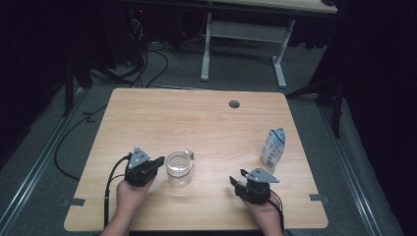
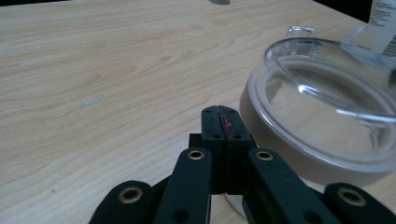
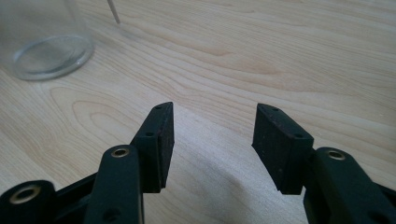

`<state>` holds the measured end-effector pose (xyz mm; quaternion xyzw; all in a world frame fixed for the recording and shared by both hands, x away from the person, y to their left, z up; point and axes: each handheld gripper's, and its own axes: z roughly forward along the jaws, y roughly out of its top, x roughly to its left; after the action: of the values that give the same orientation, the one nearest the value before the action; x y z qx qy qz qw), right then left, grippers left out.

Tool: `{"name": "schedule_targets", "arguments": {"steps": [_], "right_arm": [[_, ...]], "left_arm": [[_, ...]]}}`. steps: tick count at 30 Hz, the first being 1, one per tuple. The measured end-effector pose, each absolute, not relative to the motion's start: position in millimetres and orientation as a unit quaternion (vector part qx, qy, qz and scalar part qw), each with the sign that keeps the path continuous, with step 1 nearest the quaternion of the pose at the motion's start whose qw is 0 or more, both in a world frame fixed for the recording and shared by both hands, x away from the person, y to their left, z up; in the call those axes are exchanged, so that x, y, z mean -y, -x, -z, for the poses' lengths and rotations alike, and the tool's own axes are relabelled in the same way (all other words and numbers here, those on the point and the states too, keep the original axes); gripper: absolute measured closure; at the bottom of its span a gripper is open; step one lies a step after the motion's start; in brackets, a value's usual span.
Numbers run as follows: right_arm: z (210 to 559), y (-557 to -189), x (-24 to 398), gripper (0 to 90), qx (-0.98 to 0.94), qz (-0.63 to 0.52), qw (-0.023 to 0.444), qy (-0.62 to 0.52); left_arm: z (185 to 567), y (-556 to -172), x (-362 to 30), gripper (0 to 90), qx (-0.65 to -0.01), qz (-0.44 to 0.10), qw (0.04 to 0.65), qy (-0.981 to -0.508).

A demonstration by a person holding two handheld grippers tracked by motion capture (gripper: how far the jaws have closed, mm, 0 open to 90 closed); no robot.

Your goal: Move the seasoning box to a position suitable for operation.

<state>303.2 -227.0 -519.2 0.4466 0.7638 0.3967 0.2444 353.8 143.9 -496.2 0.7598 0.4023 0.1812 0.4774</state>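
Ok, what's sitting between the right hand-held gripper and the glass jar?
Nothing: in the high view, only bare table lies between the right hand-held gripper and the glass jar. The right gripper view shows the same bare wood.

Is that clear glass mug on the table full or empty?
Empty: the clear glass mug stands upright, and the wooden table shows through its walls and bottom.

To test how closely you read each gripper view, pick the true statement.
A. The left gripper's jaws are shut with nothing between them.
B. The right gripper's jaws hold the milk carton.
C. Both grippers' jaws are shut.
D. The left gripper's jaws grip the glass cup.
A: the left gripper shows its jaws pressed together beside the glass cup, nothing between them.
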Motion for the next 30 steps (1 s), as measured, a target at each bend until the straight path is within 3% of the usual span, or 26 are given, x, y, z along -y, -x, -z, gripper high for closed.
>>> {"name": "schedule_targets", "arguments": {"steps": [9, 19, 30], "right_arm": [[517, -301, 231, 54.5, -0.755, -0.407, 0.244, -0.452], [514, -300, 229, 47.1, -0.76, -0.396, 0.258, -0.446], [516, -299, 225, 57.1, -0.759, -0.393, 0.254, -0.453]], "left_arm": [[498, -354, -145, 88.9, -0.394, -0.174, 0.475, -0.767], [496, -348, -142, 89.0, -0.391, -0.179, 0.48, -0.764], [495, -337, -144, 90.0, -0.385, -0.181, 0.484, -0.765]]}}
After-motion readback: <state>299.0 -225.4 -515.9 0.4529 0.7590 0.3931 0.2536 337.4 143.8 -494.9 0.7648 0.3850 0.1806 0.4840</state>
